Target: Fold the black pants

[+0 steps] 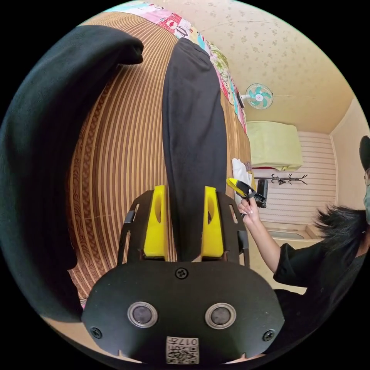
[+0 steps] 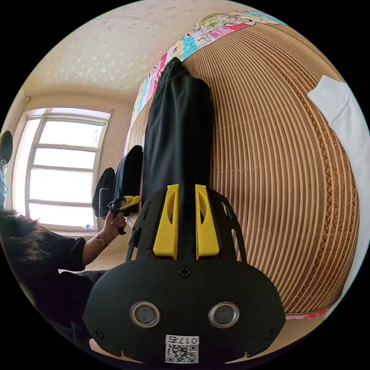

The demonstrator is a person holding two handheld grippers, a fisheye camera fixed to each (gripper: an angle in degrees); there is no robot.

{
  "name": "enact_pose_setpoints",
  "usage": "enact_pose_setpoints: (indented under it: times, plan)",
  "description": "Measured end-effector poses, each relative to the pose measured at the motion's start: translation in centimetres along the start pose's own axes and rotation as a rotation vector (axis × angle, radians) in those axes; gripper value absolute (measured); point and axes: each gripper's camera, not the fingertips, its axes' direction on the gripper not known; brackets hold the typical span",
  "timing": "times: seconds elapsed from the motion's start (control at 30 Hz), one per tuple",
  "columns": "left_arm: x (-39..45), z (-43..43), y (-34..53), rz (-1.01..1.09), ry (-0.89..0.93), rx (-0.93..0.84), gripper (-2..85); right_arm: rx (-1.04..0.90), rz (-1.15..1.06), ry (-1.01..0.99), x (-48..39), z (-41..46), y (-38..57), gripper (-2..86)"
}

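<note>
Both grippers hold the black pants above a striped mat.

In the left gripper view, the left gripper point(image 1: 184, 221) has its yellow jaws at each side of a long strip of the black pants point(image 1: 194, 131), which stretches away over the striped mat point(image 1: 123, 146); the jaws look rather wide, and it cannot be told if they press on the cloth. Another dark cloth point(image 1: 42, 154) fills the side of this view. The right gripper point(image 1: 242, 187) shows further off in a hand point(image 1: 248, 210). In the right gripper view, the right gripper point(image 2: 186, 221) has narrow jaws closed on the black pants point(image 2: 179, 131), and a white cloth point(image 2: 343, 115) lies at the mat's point(image 2: 277, 162) edge. The left gripper point(image 2: 127, 202) appears near a window point(image 2: 61, 169).
</note>
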Motion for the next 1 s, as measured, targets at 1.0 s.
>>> enact_pose_setpoints:
  times: [1.0]
  plan:
    - [39.7,-29.6,5.2,0.765,0.461,0.341,3.1,0.344,-0.842,-0.633,-36.0,-33.2,6.6,2.3]
